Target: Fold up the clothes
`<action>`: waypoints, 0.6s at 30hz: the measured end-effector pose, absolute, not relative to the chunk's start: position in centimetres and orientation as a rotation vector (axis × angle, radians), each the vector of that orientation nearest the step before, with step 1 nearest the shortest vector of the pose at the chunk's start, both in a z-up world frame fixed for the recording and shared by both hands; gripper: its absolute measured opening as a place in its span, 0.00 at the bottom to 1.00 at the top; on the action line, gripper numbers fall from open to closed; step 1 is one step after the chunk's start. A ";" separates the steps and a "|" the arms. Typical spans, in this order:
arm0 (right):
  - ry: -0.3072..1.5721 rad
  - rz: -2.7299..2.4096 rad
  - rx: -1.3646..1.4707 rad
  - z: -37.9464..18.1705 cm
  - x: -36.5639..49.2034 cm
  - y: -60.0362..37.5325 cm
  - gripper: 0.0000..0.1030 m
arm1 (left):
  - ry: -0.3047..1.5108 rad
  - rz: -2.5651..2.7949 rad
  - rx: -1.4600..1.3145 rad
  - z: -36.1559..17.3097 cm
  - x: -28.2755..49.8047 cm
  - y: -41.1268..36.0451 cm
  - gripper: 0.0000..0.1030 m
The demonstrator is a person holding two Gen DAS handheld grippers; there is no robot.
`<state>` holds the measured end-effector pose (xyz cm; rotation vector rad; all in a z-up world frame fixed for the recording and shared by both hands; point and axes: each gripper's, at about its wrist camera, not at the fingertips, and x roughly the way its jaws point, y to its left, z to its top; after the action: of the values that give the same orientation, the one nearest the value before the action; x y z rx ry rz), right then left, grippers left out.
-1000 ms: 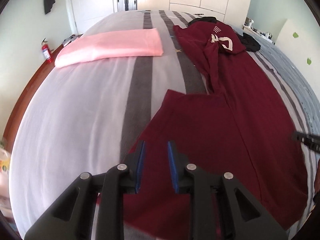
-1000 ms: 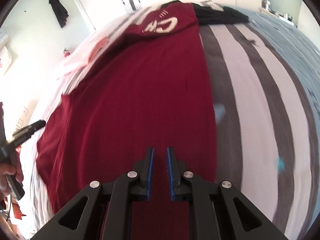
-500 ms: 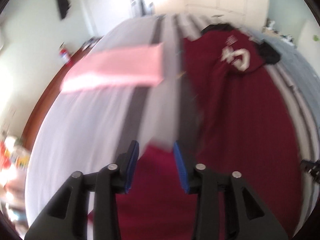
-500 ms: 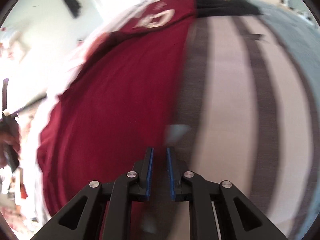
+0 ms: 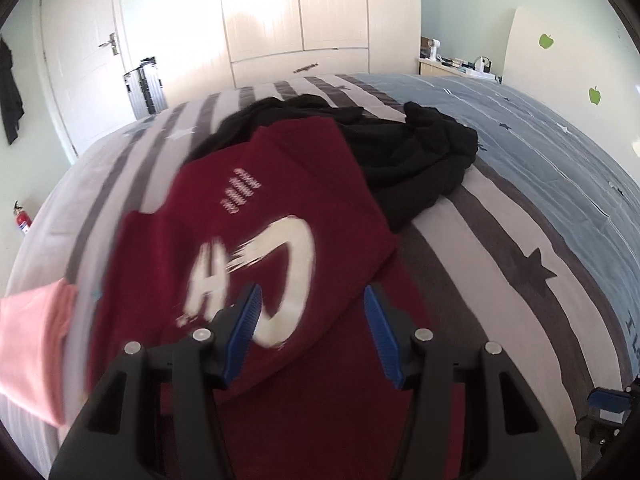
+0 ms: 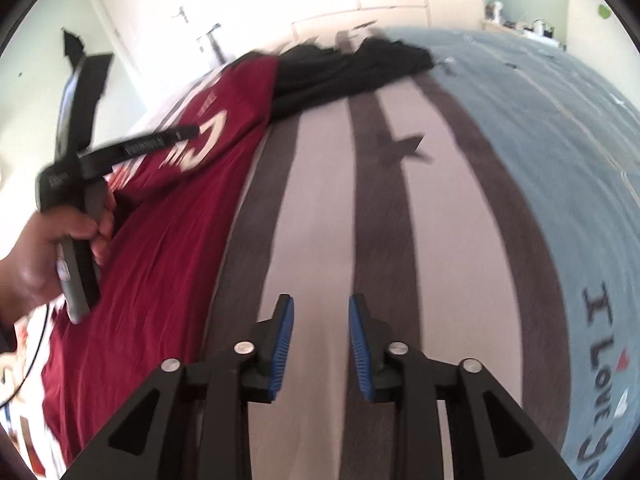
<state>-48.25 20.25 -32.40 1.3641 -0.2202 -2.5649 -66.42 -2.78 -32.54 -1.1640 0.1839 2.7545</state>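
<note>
A maroon shirt [image 5: 272, 216] with white lettering lies on the striped bed, its top part folded over the body. My left gripper [image 5: 310, 304] is open just above the lettered fold, nothing between its blue pads. In the right wrist view the same shirt [image 6: 160, 232] lies at the left. My right gripper [image 6: 320, 316] is open over bare striped bedding to the right of the shirt. A hand [image 6: 48, 248] holds the left gripper's handle over the shirt.
A heap of black clothes [image 5: 404, 160] lies beyond the shirt's far end. A folded pink garment [image 5: 32, 348] sits at the left. Blue bedding [image 6: 560, 160] covers the right side of the bed. Wardrobe doors [image 5: 296, 8] stand behind.
Both grippers have opened wider. The left one moved forward from the shirt's hem up to the lettered fold; the right one swung off the shirt onto bare bedding.
</note>
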 end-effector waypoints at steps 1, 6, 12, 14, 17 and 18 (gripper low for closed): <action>-0.225 -2.585 1.358 -32.4 -49.2 20.2 0.26 | 0.190 2.748 -1.165 -32.9 -67.0 -2.1 0.49; -0.264 -2.678 1.345 -32.4 -52.8 20.5 0.33 | 0.186 2.710 -1.181 -34.0 -68.4 -0.8 0.49; -0.309 -2.749 1.338 -32.4 -56.0 20.9 0.39 | 0.211 2.673 -1.224 -35.7 -69.7 0.0 0.49; -0.325 -2.763 1.338 -32.4 -57.1 21.0 0.41 | 0.208 2.666 -1.232 -35.9 -70.1 0.0 0.41; -0.348 -2.782 1.337 -32.3 -58.5 21.1 0.41 | 0.181 2.663 -1.221 -35.3 -70.4 -0.7 0.03; -0.344 -2.784 1.337 -32.2 -58.9 21.0 0.41 | 0.174 2.671 -1.220 -34.9 -70.5 -1.1 0.03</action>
<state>-58.93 20.98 -32.22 1.3374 -0.3435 -2.7840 -70.52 -1.09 -34.90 -1.2196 0.1739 2.6712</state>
